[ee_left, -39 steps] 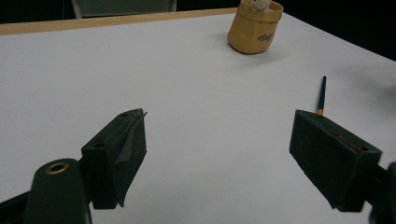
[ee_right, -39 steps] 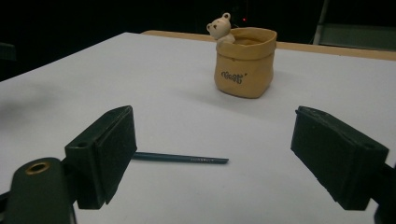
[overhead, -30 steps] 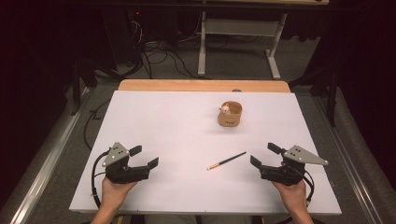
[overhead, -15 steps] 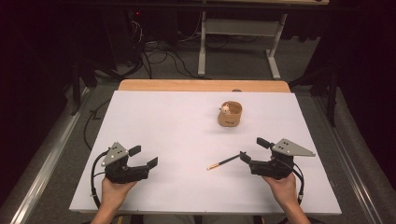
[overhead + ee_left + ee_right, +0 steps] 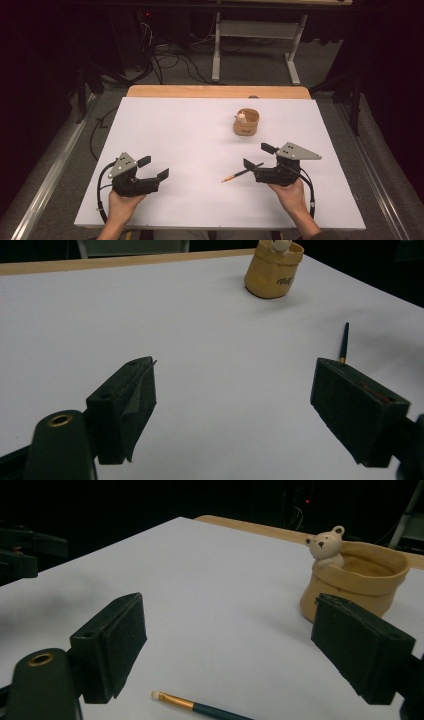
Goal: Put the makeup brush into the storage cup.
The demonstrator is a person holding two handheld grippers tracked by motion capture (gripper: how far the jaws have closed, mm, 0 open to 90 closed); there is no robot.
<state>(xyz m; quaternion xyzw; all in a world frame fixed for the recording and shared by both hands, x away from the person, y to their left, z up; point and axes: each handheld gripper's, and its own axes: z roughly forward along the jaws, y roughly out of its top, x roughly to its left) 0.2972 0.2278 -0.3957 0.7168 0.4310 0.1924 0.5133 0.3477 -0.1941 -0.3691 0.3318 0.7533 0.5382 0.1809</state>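
A thin brush [image 5: 239,174] with a dark handle and pale tip lies on the white table [image 5: 190,130]. My right gripper [image 5: 257,156] is open right at the brush's dark end. In the right gripper view the brush [image 5: 200,707] lies low between the parted jaws of this gripper [image 5: 230,645]. A tan pot with a small bear figure [image 5: 246,122] stands beyond it, upright. My left gripper [image 5: 154,167] rests open near the front left, holding nothing. The left gripper view looks past that gripper [image 5: 235,405] to the brush [image 5: 344,342] and the pot [image 5: 273,269] farther off.
A wooden strip [image 5: 215,91] borders the table's far edge. Beyond it, cables and a metal stand's legs [image 5: 252,47] lie on the dark floor. Bare white surface stretches between the two grippers and behind the left one.
My right gripper has moved left and slightly forward, from the right front area up to the brush's dark end. The left gripper, brush and pot have stayed put.
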